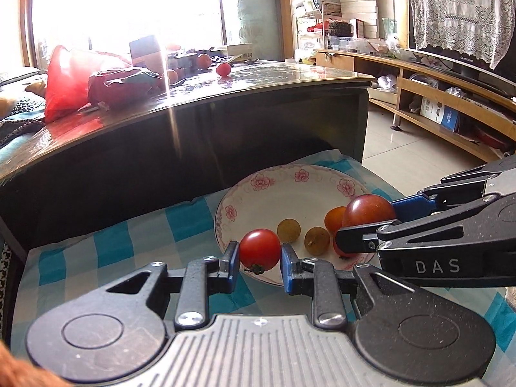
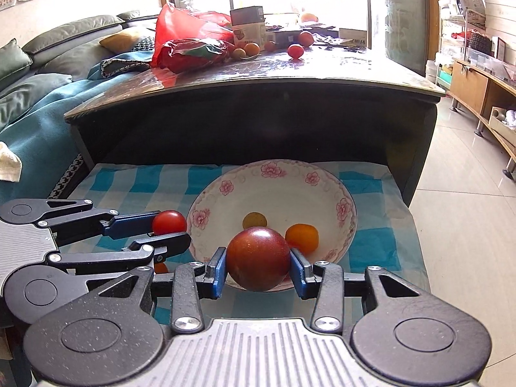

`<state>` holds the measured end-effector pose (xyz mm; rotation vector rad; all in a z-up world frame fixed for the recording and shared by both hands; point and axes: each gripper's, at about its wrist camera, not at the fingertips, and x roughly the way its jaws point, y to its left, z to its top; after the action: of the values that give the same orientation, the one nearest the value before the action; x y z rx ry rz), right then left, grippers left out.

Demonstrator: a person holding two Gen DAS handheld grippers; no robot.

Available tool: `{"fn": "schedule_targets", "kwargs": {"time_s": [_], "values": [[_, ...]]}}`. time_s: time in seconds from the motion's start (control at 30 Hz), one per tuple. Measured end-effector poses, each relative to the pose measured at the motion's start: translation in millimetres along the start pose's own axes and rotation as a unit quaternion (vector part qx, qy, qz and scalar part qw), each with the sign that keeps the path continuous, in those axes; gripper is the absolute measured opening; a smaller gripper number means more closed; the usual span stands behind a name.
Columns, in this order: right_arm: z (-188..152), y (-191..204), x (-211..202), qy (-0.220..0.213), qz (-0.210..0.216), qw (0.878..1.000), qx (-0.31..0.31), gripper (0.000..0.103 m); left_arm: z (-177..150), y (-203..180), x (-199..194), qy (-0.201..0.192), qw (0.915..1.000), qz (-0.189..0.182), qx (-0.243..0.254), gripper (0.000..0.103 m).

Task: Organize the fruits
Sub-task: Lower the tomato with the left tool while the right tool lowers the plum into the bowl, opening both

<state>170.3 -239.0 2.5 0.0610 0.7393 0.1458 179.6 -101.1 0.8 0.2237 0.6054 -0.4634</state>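
My left gripper [image 1: 260,253] is shut on a small red cherry tomato [image 1: 259,249], held over the near left rim of a white plate [image 1: 258,190] with pink flowers. My right gripper [image 2: 258,266] is shut on a bigger dark red tomato [image 2: 258,259] above the plate's [image 2: 346,222] near edge. In the plate lie two yellow-green grapes [image 1: 289,230] [image 1: 317,240] and an orange cherry tomato [image 2: 302,237]. From the right wrist view the left gripper [image 2: 171,230] shows at the left with its red tomato [image 2: 169,222]. The right gripper [image 1: 367,225] enters the left wrist view from the right with the dark tomato [image 1: 369,209].
The plate rests on a blue-and-white checked cloth [image 2: 135,183] in front of a dark glass-topped table [image 2: 258,74]. On that table are a red plastic bag [image 2: 180,29], a carton [image 2: 248,27] and several loose fruits [image 2: 295,50]. A sofa [image 2: 38,96] stands left, a wooden shelf unit [image 1: 445,96] right.
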Motion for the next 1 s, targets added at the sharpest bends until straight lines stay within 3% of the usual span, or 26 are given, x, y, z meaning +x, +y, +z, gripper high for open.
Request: {"fn": "schedule_targets", "kwargs": {"time_s": [1.0], "values": [[33.4, -33.1, 57.2, -0.02, -0.018, 1.0, 0.013, 0.036, 31.9, 7.4, 74.7, 0.002, 1.0, 0.008, -0.001, 0.034]]}}
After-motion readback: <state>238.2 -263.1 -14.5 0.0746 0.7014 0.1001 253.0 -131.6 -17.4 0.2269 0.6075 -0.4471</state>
